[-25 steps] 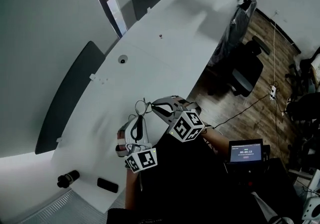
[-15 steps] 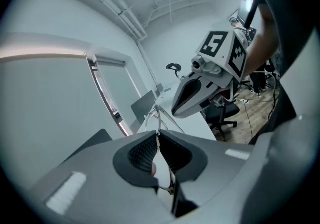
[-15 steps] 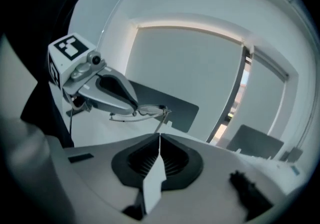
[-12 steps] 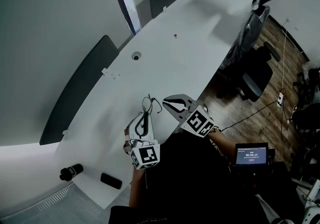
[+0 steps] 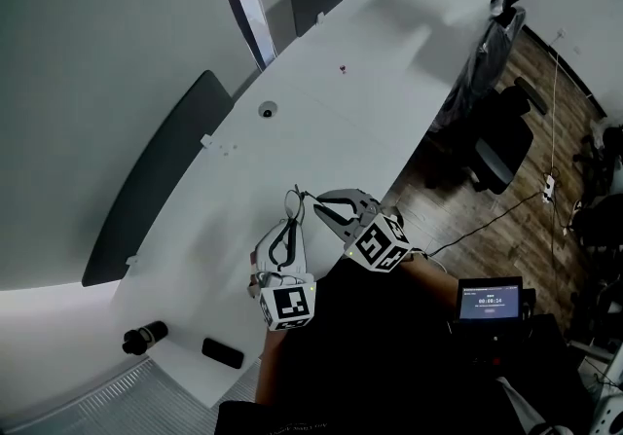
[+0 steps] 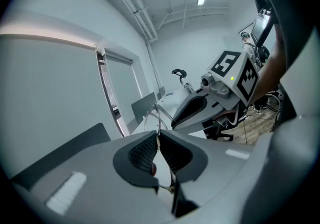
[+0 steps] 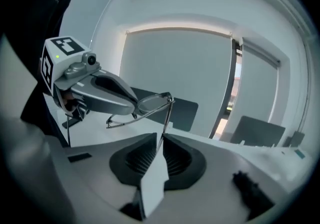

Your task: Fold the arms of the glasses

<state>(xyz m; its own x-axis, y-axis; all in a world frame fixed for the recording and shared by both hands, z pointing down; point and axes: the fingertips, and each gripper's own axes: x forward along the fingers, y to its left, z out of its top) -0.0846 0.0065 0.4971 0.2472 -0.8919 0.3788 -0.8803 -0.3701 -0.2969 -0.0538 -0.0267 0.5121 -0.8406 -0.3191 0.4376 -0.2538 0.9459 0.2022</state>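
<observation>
- Out past the left gripper's marker cube, near the table (image 5: 331, 122) edge, there's a small black cylinder (image 5: 144, 336), and a flat black block (image 5: 222, 352) sits between it and the cube.
- The left gripper (image 6: 158, 137) is pretty much closed, its two ribbed pads pinched on the front of the glasses (image 7: 152, 101). In its own view the thin metal frame pokes out past the fingertips and a lens sits down in the slot between the jaws.
- So the glasses aren't on the table. They're held up in the air above its near edge, right between the two grippers' tips.
- From the right gripper's view, one lens sticks out from the left gripper's jaws, and one glasses arm (image 7: 166, 118) hangs from the hinge, at a steep angle to the frame, straight down into the right gripper's slot.
- A second thin wire (image 7: 125, 119) runs along under the left gripper's jaw. Can't tell for sure whether that one's folded.
- The right gripper (image 7: 161, 139) has its jaws opening, with only a narrow gap so far. The arm runs between the pads, but they don't look clamped on it.
- Off the right gripper's side, away from the table: a small lit screen (image 5: 490, 299), and farther out an office chair (image 5: 501, 146) on the wood floor.
</observation>
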